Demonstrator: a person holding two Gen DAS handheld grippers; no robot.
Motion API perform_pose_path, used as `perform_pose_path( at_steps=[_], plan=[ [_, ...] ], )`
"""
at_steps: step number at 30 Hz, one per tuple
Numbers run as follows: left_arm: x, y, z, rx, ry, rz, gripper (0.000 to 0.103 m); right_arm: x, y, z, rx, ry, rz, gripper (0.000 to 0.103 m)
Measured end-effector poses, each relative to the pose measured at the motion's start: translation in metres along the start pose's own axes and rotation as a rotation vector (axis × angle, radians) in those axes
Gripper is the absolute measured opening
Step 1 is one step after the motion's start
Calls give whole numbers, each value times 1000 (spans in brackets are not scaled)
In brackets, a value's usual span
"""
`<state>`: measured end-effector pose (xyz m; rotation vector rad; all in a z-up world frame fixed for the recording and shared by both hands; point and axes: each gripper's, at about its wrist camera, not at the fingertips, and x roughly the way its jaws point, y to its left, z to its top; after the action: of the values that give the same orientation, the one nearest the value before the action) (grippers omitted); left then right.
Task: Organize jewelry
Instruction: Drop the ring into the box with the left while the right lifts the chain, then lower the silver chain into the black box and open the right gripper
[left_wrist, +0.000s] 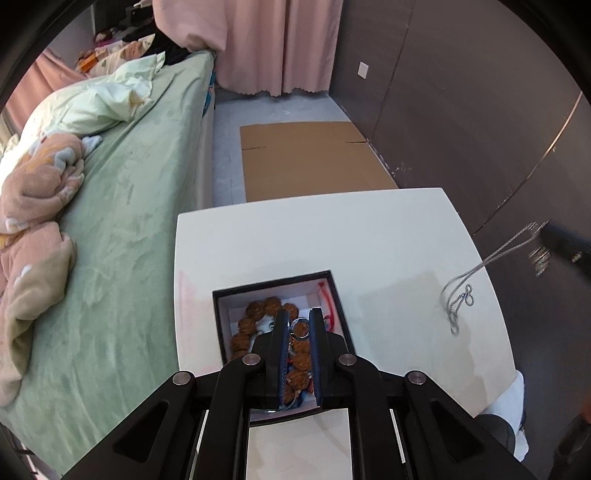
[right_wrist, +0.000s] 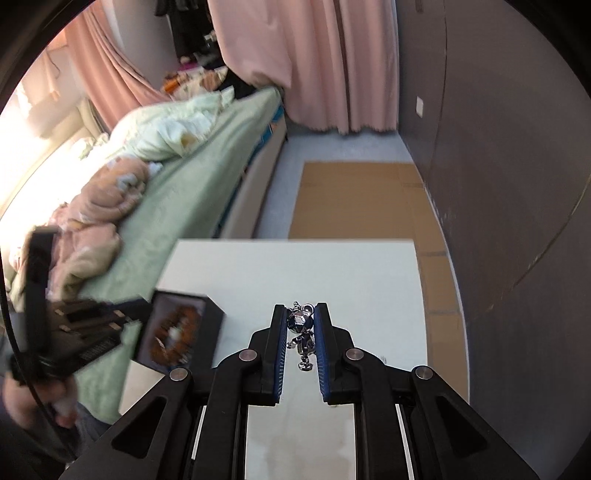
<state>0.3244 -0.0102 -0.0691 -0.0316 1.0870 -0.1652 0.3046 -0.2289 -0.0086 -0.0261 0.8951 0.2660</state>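
A black jewelry box (left_wrist: 332, 291) with a white lining sits on the white table (left_wrist: 303, 240). A brown bead bracelet (left_wrist: 258, 314) lies inside it. My left gripper (left_wrist: 299, 315) hovers over the box, jaws a little apart around a small metal ring (left_wrist: 300, 328); whether it grips the ring I cannot tell. My right gripper (right_wrist: 300, 312) is shut on a silver mouse-shaped pendant (right_wrist: 301, 328) and holds it above the table. Its silver chain (left_wrist: 480, 267) hangs from the gripper down to the table at the right in the left wrist view. The box (right_wrist: 216, 321) appears blurred at the left in the right wrist view.
A bed with a green sheet (left_wrist: 129, 221) and rumpled blankets runs along the table's left side. Flat cardboard (left_wrist: 314, 162) lies on the floor beyond the table. A dark wall (left_wrist: 461, 110) stands at the right, pink curtains (left_wrist: 258, 44) at the back.
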Motion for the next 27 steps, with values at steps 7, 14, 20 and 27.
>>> perform_pose_path(
  at_steps=[7,14,20,27],
  plan=[
    [4,14,-4,-23,26,-39,12,-46,31,30,-31,-97,27,16],
    [-6,42,-12,-116,-6,-91,76,-85,70,58,-87,-188,36,16],
    [-20,62,-16,-141,-33,-89,76,-115,103,76,-118,-269,53,16],
    [-36,85,-21,-172,-69,-90,93,-135,148,95,-171,-326,88,16]
  ],
)
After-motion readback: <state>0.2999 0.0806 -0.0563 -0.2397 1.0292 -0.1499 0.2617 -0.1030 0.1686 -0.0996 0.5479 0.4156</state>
